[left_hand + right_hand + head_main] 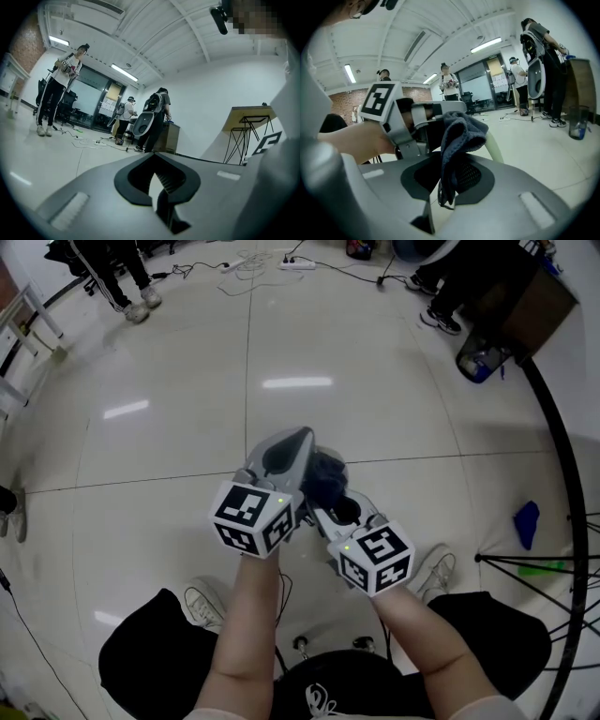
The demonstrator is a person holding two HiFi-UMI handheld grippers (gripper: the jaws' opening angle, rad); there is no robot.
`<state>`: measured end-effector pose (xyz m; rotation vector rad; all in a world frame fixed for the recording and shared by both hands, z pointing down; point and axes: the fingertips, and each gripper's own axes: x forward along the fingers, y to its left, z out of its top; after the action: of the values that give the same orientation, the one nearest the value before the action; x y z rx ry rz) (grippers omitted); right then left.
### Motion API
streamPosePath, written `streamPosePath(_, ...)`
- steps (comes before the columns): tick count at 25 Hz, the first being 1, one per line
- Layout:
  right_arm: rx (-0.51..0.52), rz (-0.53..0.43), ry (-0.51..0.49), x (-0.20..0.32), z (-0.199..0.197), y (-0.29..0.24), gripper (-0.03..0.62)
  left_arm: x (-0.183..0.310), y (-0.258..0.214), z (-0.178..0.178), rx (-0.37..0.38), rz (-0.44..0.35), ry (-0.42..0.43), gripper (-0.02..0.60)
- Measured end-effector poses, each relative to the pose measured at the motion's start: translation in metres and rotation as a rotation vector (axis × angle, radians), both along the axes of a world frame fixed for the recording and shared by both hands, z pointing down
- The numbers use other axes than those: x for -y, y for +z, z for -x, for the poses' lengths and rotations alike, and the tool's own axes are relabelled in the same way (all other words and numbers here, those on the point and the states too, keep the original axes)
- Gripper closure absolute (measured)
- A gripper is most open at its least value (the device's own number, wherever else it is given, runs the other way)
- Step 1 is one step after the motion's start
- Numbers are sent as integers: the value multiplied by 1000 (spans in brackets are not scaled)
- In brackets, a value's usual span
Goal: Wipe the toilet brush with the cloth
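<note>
In the head view my two grippers are held close together above the tiled floor. The left gripper (pixel 284 454) points away from me, its jaws nearly together on a thin pale strip (pixel 153 194), which looks like the toilet brush handle. In the right gripper view that off-white handle (pixel 495 146) slants down from under the dark grey-blue cloth (pixel 459 133). My right gripper (pixel 446 180) is shut on the cloth (pixel 324 476), which is bunched over the handle just beside the left gripper (pixel 433 112). The brush head is hidden.
My own shoes (pixel 202 602) stand on the floor below the grippers. A black metal frame (pixel 563 549) curves along the right, with a blue object (pixel 527 522) near it. A dark bin (pixel 482 361), cables with a power strip (pixel 297 263) and standing people lie farther off.
</note>
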<state>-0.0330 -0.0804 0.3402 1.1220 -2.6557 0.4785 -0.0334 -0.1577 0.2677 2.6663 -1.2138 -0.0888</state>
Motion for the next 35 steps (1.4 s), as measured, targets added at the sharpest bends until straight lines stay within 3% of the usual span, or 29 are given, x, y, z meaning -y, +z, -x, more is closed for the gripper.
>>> streamPosePath(3,95,92,56,17,-5,9,526,1,-1,0,1,-3,5,575)
streamPosePath(7,332,278,224,34,-28,26,526,3,-3,-1,-7,-10,18,575)
streamPosePath(10,423,349,315,38,-44,40,526,2,-3,-2,-2,-17,23,575)
streamPosePath(19,417,421,372,39,-58,71,526,2,-6,1,-19,-29,11,575)
streamPosePath(27,470,612,487,28,-74,141,526,-2,-5,3,-15,-30,3,575)
streamPosePath(35,447,731,557,9,-86,200,526,-5,-6,4,-23,-36,3,575)
